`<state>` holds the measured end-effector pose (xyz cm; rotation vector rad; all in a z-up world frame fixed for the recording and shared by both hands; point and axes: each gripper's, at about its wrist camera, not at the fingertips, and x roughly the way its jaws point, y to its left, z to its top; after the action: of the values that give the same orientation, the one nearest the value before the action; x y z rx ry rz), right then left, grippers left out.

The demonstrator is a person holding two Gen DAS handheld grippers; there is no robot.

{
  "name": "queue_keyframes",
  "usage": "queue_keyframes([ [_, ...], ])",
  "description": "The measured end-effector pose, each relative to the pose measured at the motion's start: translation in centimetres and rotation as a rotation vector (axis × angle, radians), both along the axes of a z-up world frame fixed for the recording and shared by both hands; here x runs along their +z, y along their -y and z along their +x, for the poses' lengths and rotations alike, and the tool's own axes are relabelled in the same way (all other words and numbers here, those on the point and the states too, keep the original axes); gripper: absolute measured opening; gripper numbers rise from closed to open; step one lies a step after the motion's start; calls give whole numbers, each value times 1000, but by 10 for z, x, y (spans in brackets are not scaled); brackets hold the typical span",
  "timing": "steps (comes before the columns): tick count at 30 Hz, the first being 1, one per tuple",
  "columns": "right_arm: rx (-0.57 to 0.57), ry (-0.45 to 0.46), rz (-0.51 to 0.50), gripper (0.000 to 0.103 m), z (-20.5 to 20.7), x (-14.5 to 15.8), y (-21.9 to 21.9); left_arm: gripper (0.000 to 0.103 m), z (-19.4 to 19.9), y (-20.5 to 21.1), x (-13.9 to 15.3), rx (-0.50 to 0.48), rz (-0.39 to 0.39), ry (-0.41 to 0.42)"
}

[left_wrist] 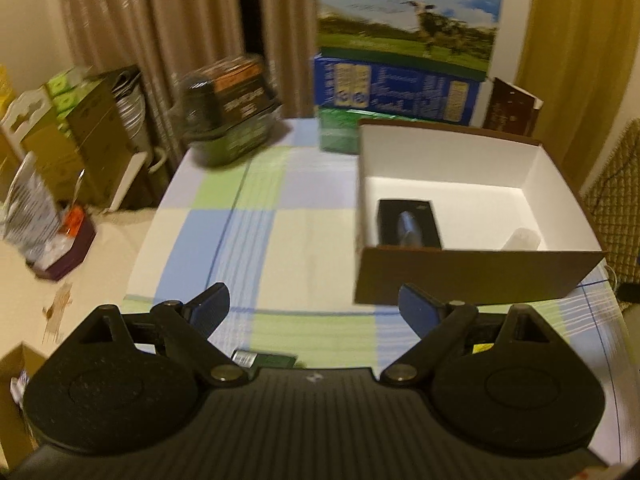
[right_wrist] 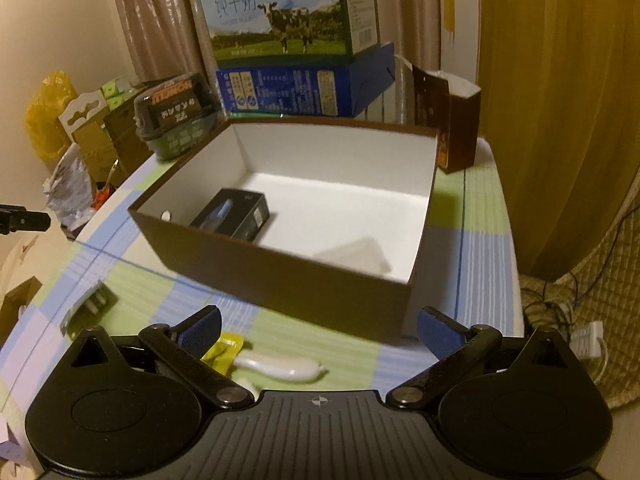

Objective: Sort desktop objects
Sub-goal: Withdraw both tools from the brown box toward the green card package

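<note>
Your left gripper (left_wrist: 316, 310) stands wide with nothing between its fingers; the brown box (left_wrist: 480, 276) lies just beyond its right fingertip, with a small black carton (left_wrist: 408, 222) inside. Your right gripper (right_wrist: 318, 330) is wide and empty too, a white handled tool (right_wrist: 280, 368) on the cloth between its fingers. The milk carton (right_wrist: 276, 8) reads 纯牛奶.

Cardboard box (right_wrist: 280, 276) — matt brown outside, white inside; tablecloth (left_wrist: 280, 240) woven checked cloth; white handle (right_wrist: 280, 368) glossy plastic.
</note>
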<state>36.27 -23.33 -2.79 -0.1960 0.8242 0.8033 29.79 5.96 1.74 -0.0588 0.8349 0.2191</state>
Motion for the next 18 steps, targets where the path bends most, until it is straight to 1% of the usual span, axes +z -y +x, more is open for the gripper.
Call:
queue_keyframes([
  [3,-1,-8,-4,101,-8,-3,3,89,-14,-7,-2,28,-4,-12],
  [7,-4,-13,-9,101,-18,-6,8,89,-28,-7,-4,37,-9,-22],
  [14,-12,-22,-17,101,-40,-11,17,89,-47,7,-10,17,-19,-41],
  [18,-16,-52,-28,101,-50,-19,22,89,-57,17,-20,2,-12,-65],
])
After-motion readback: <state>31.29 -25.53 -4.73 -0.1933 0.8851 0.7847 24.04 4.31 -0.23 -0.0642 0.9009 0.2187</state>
